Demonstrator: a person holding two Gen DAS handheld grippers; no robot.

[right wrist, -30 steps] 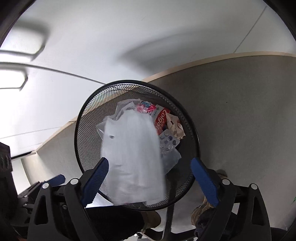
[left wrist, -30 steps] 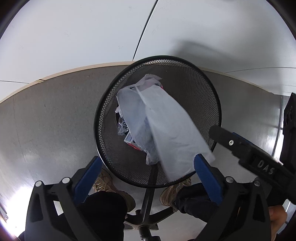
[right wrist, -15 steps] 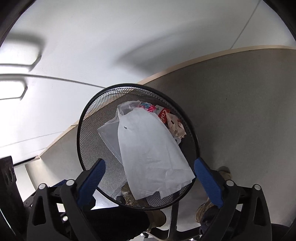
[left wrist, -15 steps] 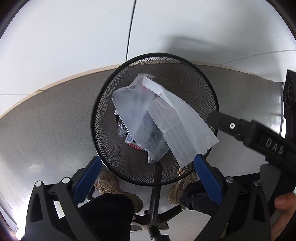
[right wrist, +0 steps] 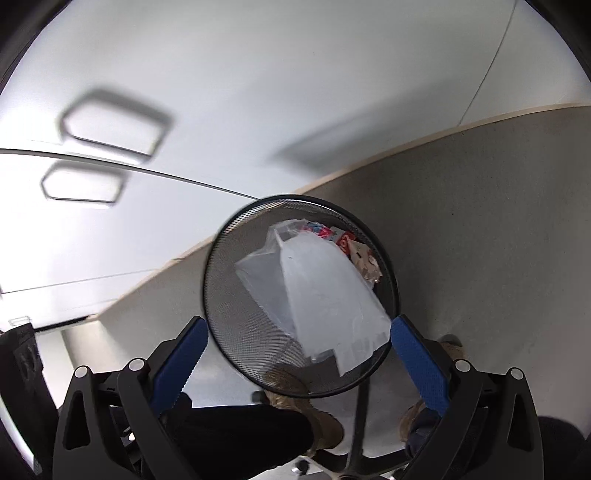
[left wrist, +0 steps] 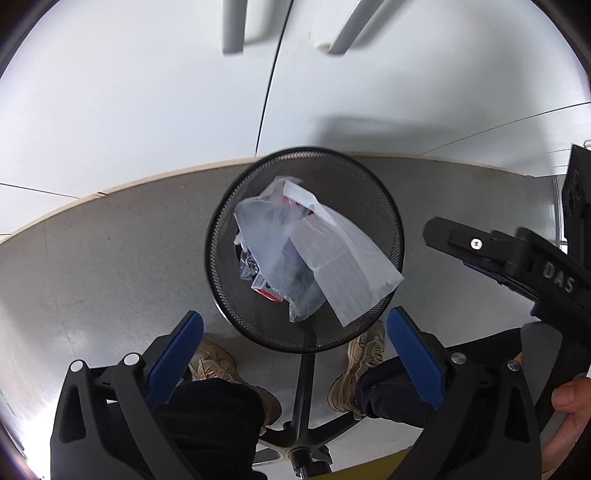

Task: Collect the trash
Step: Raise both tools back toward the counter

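A black wire-mesh waste bin stands on the grey floor below both grippers; it also shows in the right wrist view. A clear plastic bag lies inside it, one corner draped over the rim, on top of red and white packaging. The bag and wrappers show in the right wrist view too. My left gripper is open and empty above the bin. My right gripper is open and empty; its body shows at the right of the left wrist view.
A white cabinet front with grey handles runs behind the bin. The person's tan shoes and an office chair base lie below the grippers. Grey floor spreads to the right.
The bag has dropped and settled in the bin. Both grippers have risen, so the bin looks smaller and sits lower in the views.
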